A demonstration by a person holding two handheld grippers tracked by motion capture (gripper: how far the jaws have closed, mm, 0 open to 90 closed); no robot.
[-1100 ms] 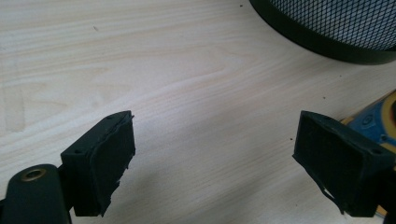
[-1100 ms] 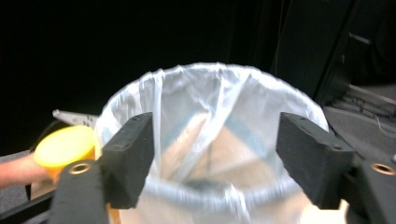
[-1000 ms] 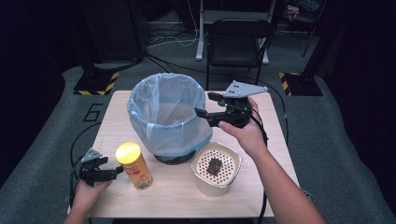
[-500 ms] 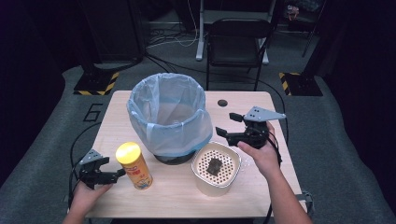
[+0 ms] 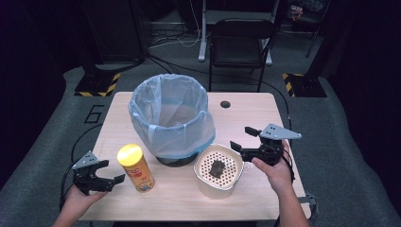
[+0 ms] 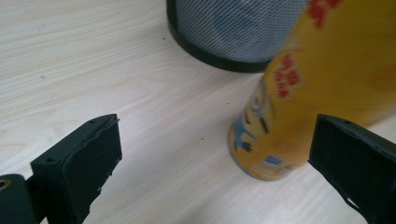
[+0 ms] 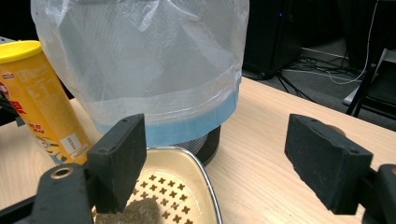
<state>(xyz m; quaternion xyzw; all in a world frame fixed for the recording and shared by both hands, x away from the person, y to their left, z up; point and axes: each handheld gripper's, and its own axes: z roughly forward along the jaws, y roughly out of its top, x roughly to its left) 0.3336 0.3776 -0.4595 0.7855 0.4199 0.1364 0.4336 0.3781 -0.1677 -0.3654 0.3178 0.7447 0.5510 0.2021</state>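
Note:
A yellow can (image 5: 136, 168) stands on the wooden table (image 5: 265, 113), left of a cream strainer bowl (image 5: 204, 176) that holds a dark lump (image 5: 217, 168). Behind them is a mesh bin with a blue-white liner (image 5: 170, 118). My left gripper (image 5: 109, 173) is open at the front left; its jaws have just been opening. In the left gripper view the can (image 6: 299, 93) stands just ahead of the jaws, untouched. My right gripper (image 5: 241, 138) is open beside the bowl's right rim. Its jaws have just been opening, with nothing between them. In the right gripper view the bowl (image 7: 187, 156) lies under one jaw.
A small round hole (image 5: 225, 104) sits in the table's far side. A black folding chair (image 5: 241, 42) and floor cables lie beyond the table. Bare wood runs along the right side and front edge.
My right gripper has come down from over the bin's rim to the right of the bowl, jaws wider. The left gripper's jaws have spread beside the can.

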